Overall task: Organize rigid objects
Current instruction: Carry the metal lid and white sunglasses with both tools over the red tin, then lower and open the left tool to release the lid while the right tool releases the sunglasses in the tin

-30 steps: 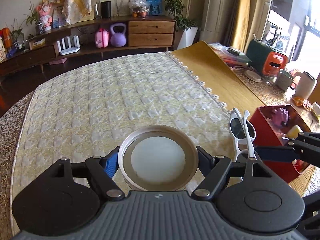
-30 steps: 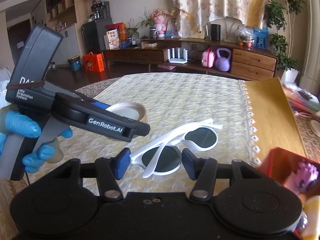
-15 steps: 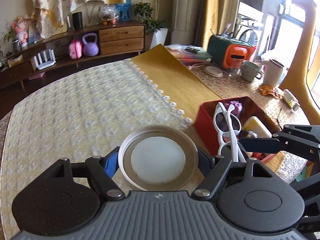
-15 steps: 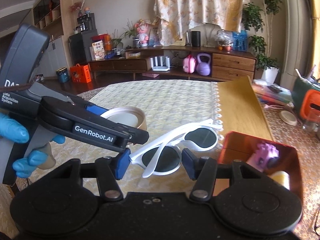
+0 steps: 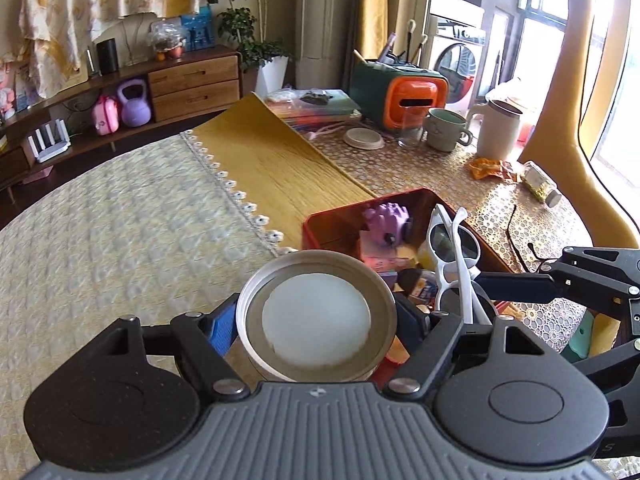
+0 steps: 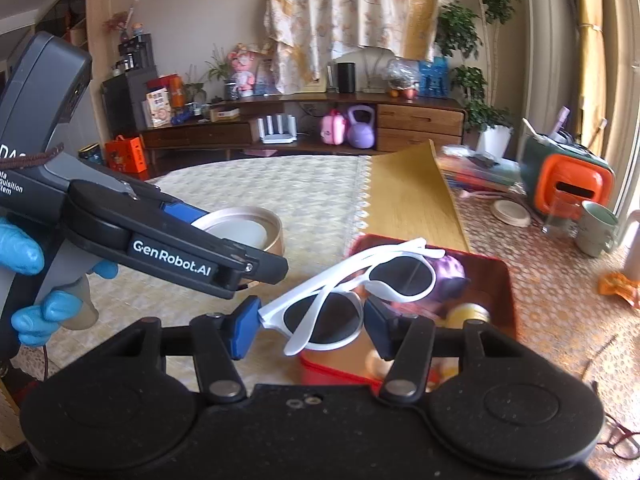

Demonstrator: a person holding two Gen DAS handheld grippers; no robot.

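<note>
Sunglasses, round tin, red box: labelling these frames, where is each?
sunglasses [image 6: 322,316], right wrist view, nearer dark lens.
round tin [image 5: 316,318], left wrist view, white inside.
red box [image 6: 505,292], right wrist view, right wall.

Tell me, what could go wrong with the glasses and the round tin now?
The box already looks full of toys, so the glasses or the tin might land on top and slide out. The right gripper pinches just one lens, so the glasses could twist loose. The grippers are close and could bump.
</note>
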